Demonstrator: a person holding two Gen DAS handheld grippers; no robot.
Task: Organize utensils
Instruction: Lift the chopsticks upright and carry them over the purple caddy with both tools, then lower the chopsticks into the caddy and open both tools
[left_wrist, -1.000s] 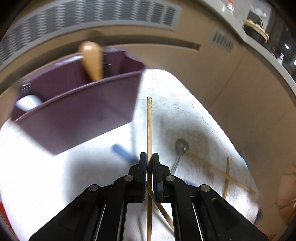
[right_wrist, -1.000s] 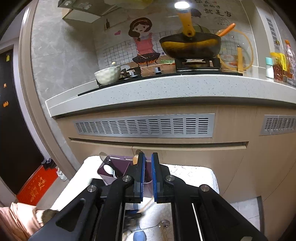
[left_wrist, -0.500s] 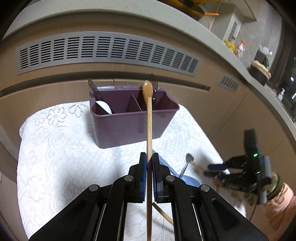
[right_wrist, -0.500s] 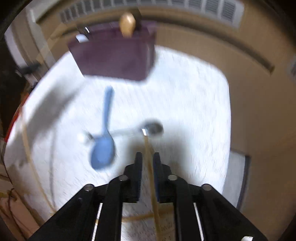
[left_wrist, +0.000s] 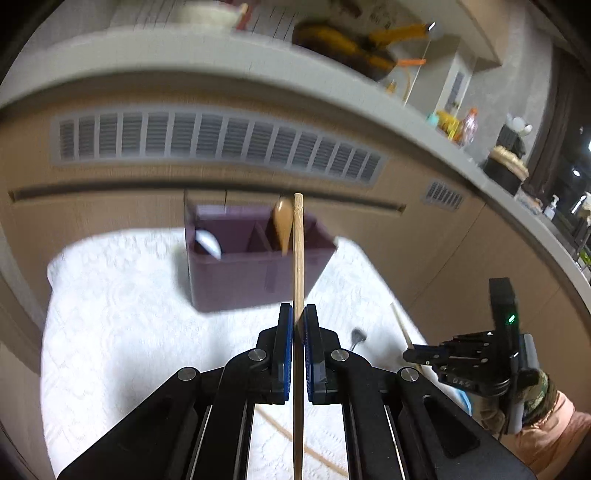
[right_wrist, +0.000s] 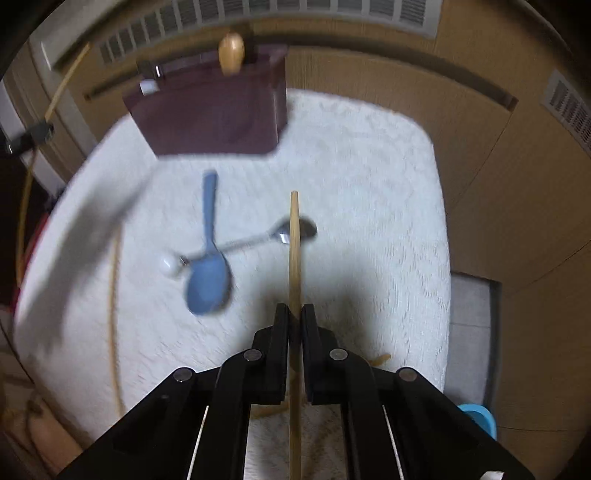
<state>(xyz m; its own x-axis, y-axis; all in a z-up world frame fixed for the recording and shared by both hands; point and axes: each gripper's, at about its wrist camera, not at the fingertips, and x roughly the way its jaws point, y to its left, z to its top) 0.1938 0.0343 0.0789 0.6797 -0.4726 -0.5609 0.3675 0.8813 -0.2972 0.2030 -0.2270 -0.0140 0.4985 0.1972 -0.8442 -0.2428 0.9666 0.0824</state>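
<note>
You held one slender, round bamboo chopstick (left_wrist: 297, 258) clenched in the left gripper (left_wrist: 298, 325); the right gripper (right_wrist: 294, 325) clamped another chopstick (right_wrist: 294, 243).

Bamboo chopstick (left_wrist: 297, 258) clamped upright between left gripper (left_wrist: 297, 321) jaws, purple caddy (left_wrist: 255, 269) beyond.
</note>
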